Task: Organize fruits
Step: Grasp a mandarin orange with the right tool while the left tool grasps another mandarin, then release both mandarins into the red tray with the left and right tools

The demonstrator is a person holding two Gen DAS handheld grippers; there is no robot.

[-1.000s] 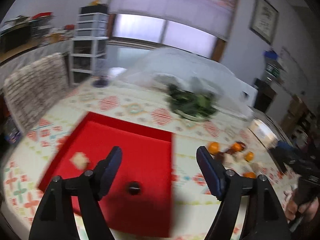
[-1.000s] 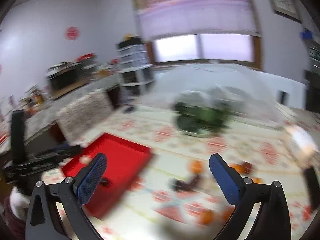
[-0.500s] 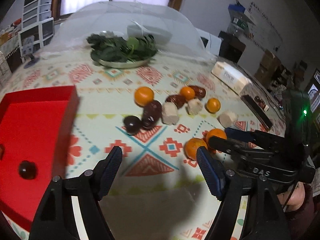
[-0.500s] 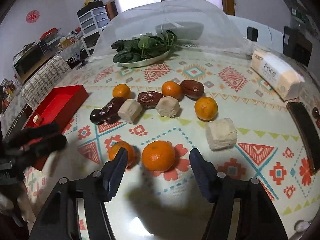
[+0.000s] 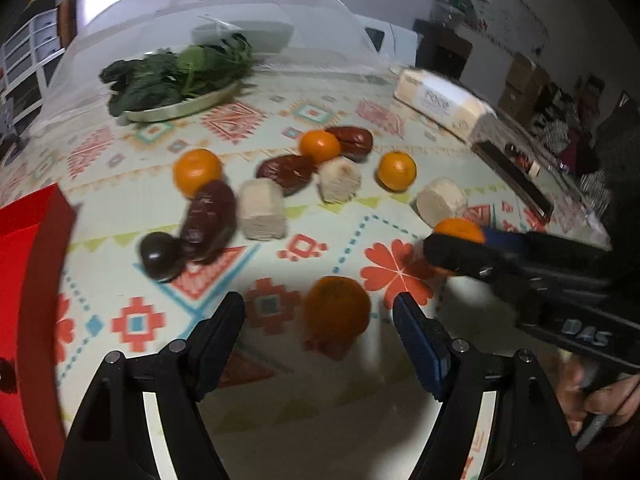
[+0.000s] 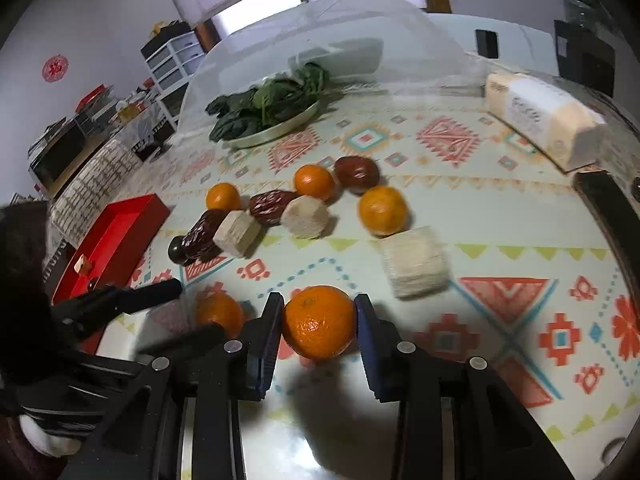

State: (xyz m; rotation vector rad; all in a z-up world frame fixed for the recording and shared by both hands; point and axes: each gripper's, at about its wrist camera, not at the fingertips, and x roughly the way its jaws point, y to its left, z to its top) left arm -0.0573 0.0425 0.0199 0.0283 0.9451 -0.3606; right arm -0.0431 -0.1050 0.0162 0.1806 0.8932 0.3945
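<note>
My right gripper (image 6: 318, 322) is shut on a mandarin (image 6: 319, 322) resting on the patterned tablecloth; it also shows in the left wrist view (image 5: 456, 230). My left gripper (image 5: 320, 316) is open, its fingers either side of another mandarin (image 5: 336, 312), not touching it; this mandarin also shows in the right wrist view (image 6: 219, 312). Several more mandarins, brown dates (image 6: 272, 206), a dark round fruit (image 5: 160, 256) and pale cut chunks (image 6: 414, 262) lie in a cluster beyond. A red tray (image 6: 116, 232) stands at the left.
A plate of leafy greens (image 6: 268, 114) sits under a clear mesh dome at the back. A tissue pack (image 6: 540, 114) and a dark flat device (image 6: 612, 208) lie at the right edge. The red tray holds a small dark fruit and a pale piece (image 6: 82, 266).
Both grippers swung from the red tray to the fruit cluster and came down low. The right gripper closed on a mandarin. The left gripper moved around the neighbouring mandarin.
</note>
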